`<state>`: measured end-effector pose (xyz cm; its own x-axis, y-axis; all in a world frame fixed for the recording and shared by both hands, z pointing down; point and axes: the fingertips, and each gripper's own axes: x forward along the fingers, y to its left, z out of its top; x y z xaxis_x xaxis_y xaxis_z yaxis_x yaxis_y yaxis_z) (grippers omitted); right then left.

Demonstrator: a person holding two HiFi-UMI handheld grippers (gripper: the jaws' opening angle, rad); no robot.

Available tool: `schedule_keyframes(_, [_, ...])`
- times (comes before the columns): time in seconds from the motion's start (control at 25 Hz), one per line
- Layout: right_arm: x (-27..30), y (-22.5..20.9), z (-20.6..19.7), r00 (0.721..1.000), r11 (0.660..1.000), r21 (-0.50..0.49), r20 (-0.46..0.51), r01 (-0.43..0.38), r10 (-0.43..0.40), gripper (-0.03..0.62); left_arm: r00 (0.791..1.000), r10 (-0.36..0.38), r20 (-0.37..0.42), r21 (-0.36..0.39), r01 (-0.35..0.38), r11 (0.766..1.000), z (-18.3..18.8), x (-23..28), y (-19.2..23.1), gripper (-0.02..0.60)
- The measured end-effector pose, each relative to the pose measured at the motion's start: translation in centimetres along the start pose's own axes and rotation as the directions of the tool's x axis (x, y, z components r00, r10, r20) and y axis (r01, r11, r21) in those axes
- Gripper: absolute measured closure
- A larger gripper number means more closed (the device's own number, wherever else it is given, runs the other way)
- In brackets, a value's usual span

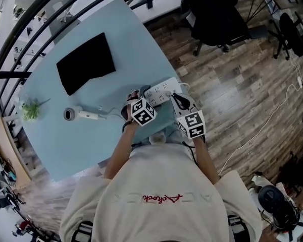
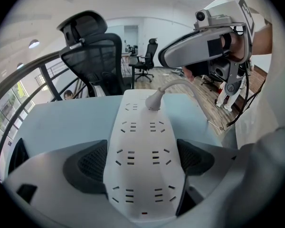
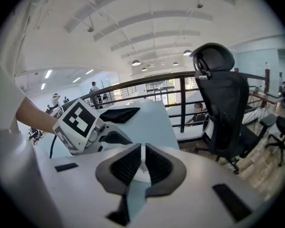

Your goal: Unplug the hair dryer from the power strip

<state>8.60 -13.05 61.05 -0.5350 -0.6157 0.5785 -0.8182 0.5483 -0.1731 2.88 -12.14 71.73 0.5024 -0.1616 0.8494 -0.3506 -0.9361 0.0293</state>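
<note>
Our left gripper (image 2: 142, 161) pinches the power strip's (image 2: 138, 127) near end; our right gripper (image 3: 142, 164), jaws pressed together, hangs near the plug (image 2: 154, 100).

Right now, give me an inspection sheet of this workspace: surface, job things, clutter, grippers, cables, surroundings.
Surface: light blue table.
Job's things: power strip with one white plug in its far end; hair dryer lying apart, to the left.
Clutter: black mat; small plant.
Grippers: left gripper clamped on the strip's sides; right gripper jaws together, nothing clearly held, near the plug end.
Cables: dryer cord runs toward the left gripper; white cable on the floor.
Surroundings: wood floor, chair, railing.
</note>
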Motion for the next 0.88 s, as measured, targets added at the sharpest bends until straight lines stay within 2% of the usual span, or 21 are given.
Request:
schedule_keyframes(0.28, [1.3, 1.2, -0.3, 0.999, 0.999, -0.026, -0.041, -0.031, 0.03, 0.574, 1.0, -0.001, 0.004, 0.003, 0.001, 1.0, -0.1, 0.0, 0.1, 0.144])
schedule_keyframes(0.36, [1.4, 1.6, -0.6, 0.996, 0.996, -0.074, -0.075, -0.045, 0.04, 0.569, 1.0, -0.002, 0.007, 0.003, 0.002, 1.0, 0.0, 0.0, 0.0, 0.144])
schedule_keyframes(0.44, [1.5, 2.0, -1.1, 0.992, 0.982, -0.181, -0.125, -0.057, 0.034, 0.513, 1.0, -0.002, 0.01, 0.004, 0.002, 1.0, 0.0, 0.0, 0.0, 0.144])
schedule_keyframes(0.52, [1.8, 2.5, -1.8, 0.982, 0.939, -0.337, -0.191, -0.073, 0.007, 0.485, 1.0, -0.001, 0.011, 0.005, 0.001, 1.0, -0.1, 0.0, 0.1, 0.144])
schedule_keyframes(0.64, [2.3, 3.0, -3.0, 0.957, 0.816, -0.565, -0.285, -0.121, -0.056, 0.453, 1.0, -0.001, 0.013, 0.006, 0.001, 1.0, -0.1, -0.1, 0.1, 0.144])
schedule_keyframes(0.72, [2.6, 2.9, -3.7, 0.942, 0.749, -0.647, -0.321, -0.145, -0.096, 0.437, 1.0, -0.002, 0.013, 0.006, 0.002, 1.0, 0.0, -0.1, 0.1, 0.144])
schedule_keyframes(0.8, [2.8, 2.7, -4.2, 0.931, 0.717, -0.679, -0.344, -0.158, -0.12, 0.422, 1.0, -0.002, 0.013, 0.006, 0.002, 1.0, 0.0, 0.0, 0.0, 0.144])
schedule_keyframes(0.88, [3.1, 2.6, -4.4, 0.925, 0.71, -0.685, -0.356, -0.163, -0.132, 0.413, 1.0, -0.003, 0.014, 0.006, 0.003, 1.0, 0.0, 0.0, 0.0, 0.144])
